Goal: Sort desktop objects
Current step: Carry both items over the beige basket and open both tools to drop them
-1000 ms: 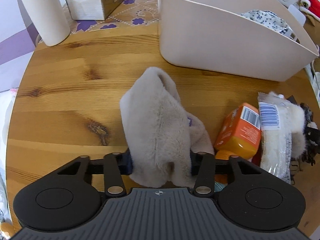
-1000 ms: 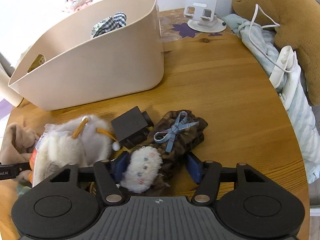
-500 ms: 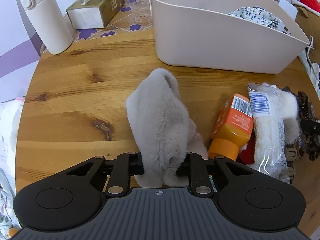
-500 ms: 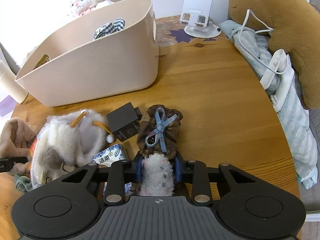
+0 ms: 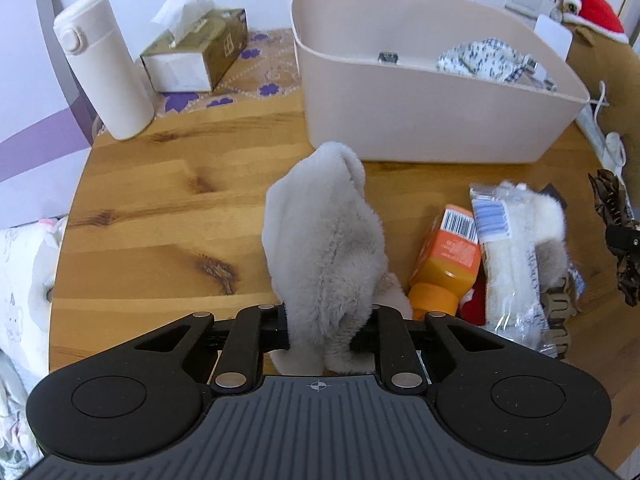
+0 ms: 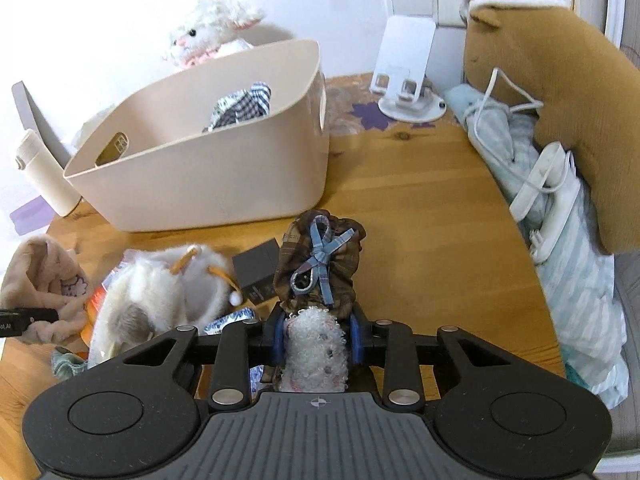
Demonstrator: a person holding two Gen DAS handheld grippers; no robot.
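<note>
My left gripper (image 5: 320,330) is shut on a beige plush cloth (image 5: 324,240) and holds it lifted above the wooden table (image 5: 160,220); the cloth also shows in the right wrist view (image 6: 44,284). My right gripper (image 6: 316,338) is shut on a brown plaid pouch with a blue bow and white fuzzy end (image 6: 318,264), raised off the table. The cream storage bin (image 5: 420,112) stands behind, holding a patterned cloth (image 5: 484,60); it also shows in the right wrist view (image 6: 208,172).
An orange bottle (image 5: 444,268), a bagged white fluffy item (image 5: 516,256) and a black box (image 6: 256,272) lie on the table. A white flask (image 5: 104,64) and tissue box (image 5: 196,52) stand at the back left. A phone stand (image 6: 408,76), brown plush (image 6: 552,92) and power strip (image 6: 548,196) are on the right.
Both grippers have closed on their items and lifted them upward and back from the table. The brown pouch now hangs upright in the right gripper.
</note>
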